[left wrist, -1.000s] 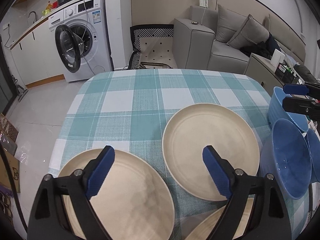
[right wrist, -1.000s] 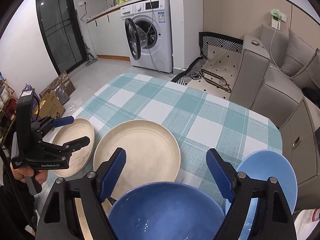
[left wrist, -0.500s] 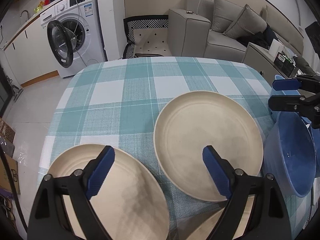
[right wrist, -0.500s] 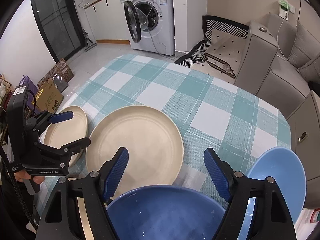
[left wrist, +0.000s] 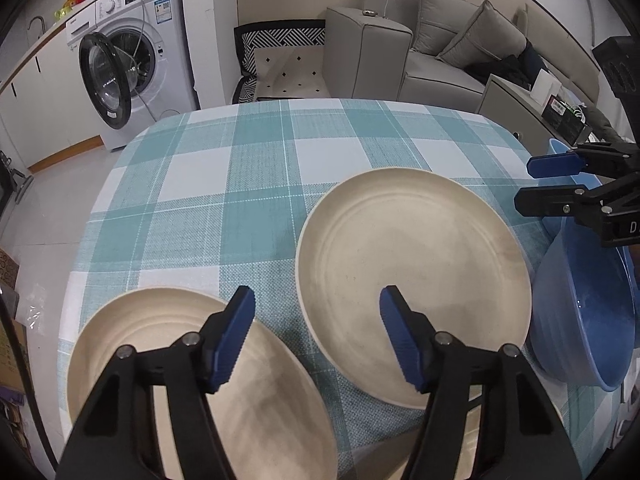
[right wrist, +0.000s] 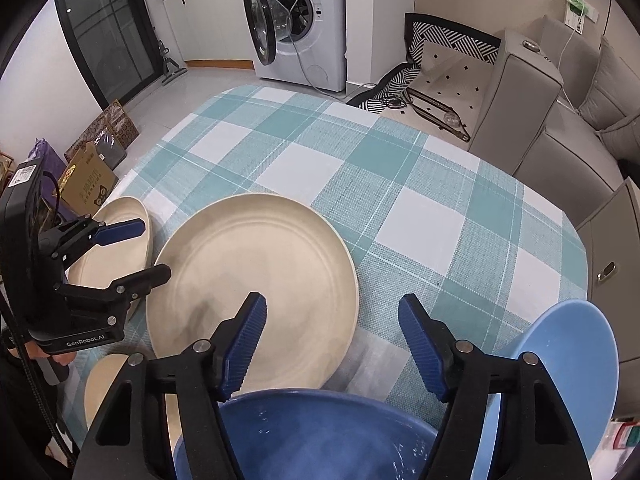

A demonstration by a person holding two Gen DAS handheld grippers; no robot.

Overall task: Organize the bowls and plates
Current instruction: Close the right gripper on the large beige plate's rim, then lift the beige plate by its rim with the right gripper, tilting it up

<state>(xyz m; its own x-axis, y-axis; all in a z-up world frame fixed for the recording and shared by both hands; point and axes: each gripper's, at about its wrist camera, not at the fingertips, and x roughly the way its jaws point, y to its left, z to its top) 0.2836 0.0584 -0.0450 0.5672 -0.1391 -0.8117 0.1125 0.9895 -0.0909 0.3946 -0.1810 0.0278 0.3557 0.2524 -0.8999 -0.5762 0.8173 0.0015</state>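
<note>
Three cream plates and two blue bowls sit on a bench [left wrist: 256, 184] covered with a teal-and-white checked cloth, and every one of them looks empty. In the left wrist view the large cream plate [left wrist: 412, 264] fills the centre right of the frame, a second cream plate [left wrist: 132, 332] lies at lower left, and the rim of a third cream plate [right wrist: 105, 384] shows at the lower left edge of the right wrist view. The dark blue bowl [right wrist: 316, 436] is at the bottom centre of the right wrist view, just beside the large plate, with the light blue bowl [right wrist: 560, 364] at lower right beside it. The left gripper [left wrist: 318, 312] hovers with its jaws apart over the gap between the two cream plates; the jaws have just been closing and nothing is clamped between them. The right gripper [right wrist: 334, 326] hangs above the far rim of the dark blue bowl, jaws likewise apart, just closing, and holding nothing. Beyond the bench stand a washing machine [left wrist: 132, 56] with its door open at upper left and a grey sofa [left wrist: 432, 48] at upper right; cardboard boxes [right wrist: 92, 164] lie on the floor.
</note>
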